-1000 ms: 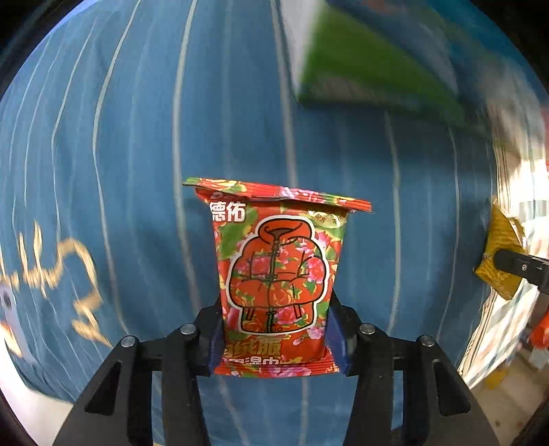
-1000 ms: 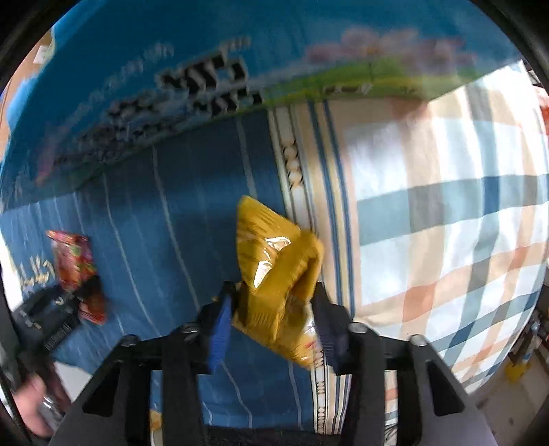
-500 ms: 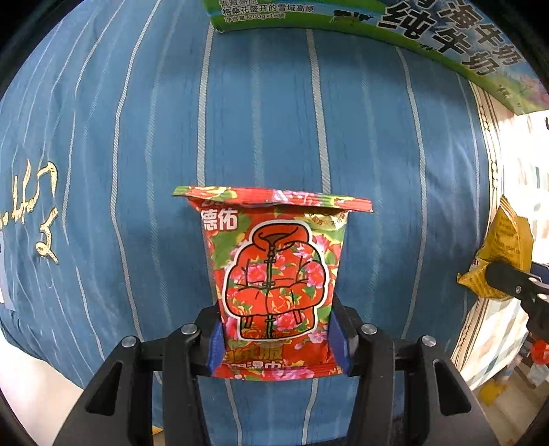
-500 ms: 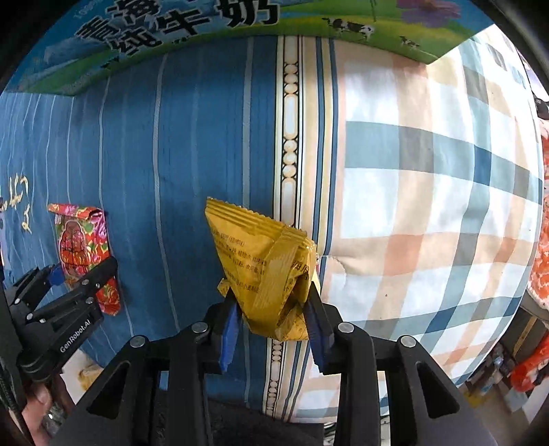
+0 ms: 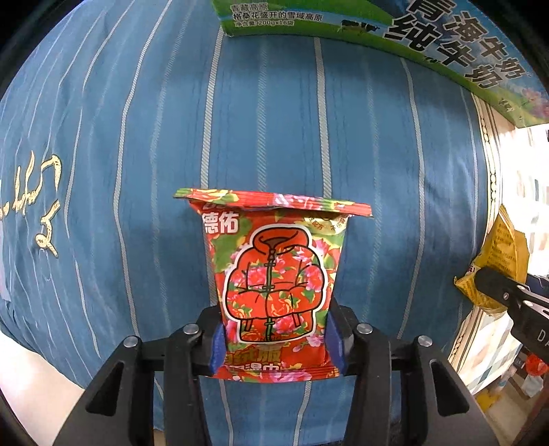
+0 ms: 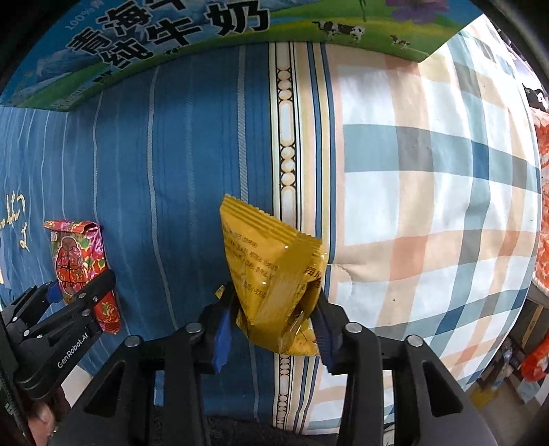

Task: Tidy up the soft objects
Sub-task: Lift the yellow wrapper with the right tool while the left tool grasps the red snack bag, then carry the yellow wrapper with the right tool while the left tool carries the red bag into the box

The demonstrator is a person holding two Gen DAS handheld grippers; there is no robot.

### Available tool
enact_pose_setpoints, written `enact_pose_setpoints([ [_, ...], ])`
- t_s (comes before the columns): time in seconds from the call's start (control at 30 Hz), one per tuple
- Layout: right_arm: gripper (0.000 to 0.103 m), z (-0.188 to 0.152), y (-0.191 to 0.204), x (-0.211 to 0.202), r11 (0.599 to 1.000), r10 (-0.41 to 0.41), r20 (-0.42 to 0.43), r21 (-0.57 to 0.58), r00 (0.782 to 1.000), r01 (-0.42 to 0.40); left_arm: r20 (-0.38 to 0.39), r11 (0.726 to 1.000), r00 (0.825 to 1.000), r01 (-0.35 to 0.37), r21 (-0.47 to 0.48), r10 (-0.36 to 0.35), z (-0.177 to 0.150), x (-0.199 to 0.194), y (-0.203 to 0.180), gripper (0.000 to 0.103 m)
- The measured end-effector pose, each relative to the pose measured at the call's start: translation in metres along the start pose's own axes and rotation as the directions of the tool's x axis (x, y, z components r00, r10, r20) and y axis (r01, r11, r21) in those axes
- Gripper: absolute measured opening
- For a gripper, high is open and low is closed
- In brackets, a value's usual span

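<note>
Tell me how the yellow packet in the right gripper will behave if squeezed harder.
The yellow packet already looks creased and folded between the right gripper pads, so it would probably crumple further rather than resist. Its glossy film suggests it could slip. It seems light, since it stands out unsupported.

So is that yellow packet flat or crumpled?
Crumpled: the yellow packet is creased and bunched where the right tongs squeeze it.

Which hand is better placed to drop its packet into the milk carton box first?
Probably the left. Its red floral packet sits squarely in the jaws, and the milk box corner lies straight ahead. The right's yellow packet is crumpled and tilted.
</note>
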State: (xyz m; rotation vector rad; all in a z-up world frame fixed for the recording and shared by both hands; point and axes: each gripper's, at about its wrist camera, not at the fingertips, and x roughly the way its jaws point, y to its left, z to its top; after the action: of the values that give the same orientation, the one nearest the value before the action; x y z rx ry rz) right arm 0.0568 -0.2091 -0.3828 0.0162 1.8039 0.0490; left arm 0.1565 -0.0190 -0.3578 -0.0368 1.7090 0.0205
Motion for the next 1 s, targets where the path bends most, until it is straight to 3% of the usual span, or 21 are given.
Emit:
enact_pose_setpoints([
  [0.13,0.033,-0.004,0.000,-0.017,1.000,-0.010,0.029,-0.023,1.000,0.010,0.019,1.000,1.000,0.012,-0.010,-0.012,-0.004,-0.010,0.001,0.043],
  [0.4,0.031,-0.019,0.002,-0.047,0.999,0.025,0.092,-0.049,0.995,-0.020,0.114,0.999,0.993,0.037,0.035,-0.041,-0.025,-0.061,-0.018,0.043],
  [0.57,0.031,-0.034,0.000,-0.088,0.995,0.058,0.163,-0.087,0.985,-0.044,0.183,0.996,0.980,0.070,0.057,-0.080,-0.036,-0.103,-0.024,0.043],
  [0.8,0.030,-0.054,-0.006,-0.147,0.987,0.121,0.248,-0.130,0.961,-0.090,0.290,0.988,0.946,0.122,0.092,-0.144,-0.050,-0.173,-0.025,0.043],
  [1.0,0.030,-0.047,-0.001,-0.198,0.979,0.177,0.310,-0.151,0.934,-0.136,0.361,0.981,0.914,0.152,0.120,-0.186,-0.047,-0.220,-0.026,0.043],
])
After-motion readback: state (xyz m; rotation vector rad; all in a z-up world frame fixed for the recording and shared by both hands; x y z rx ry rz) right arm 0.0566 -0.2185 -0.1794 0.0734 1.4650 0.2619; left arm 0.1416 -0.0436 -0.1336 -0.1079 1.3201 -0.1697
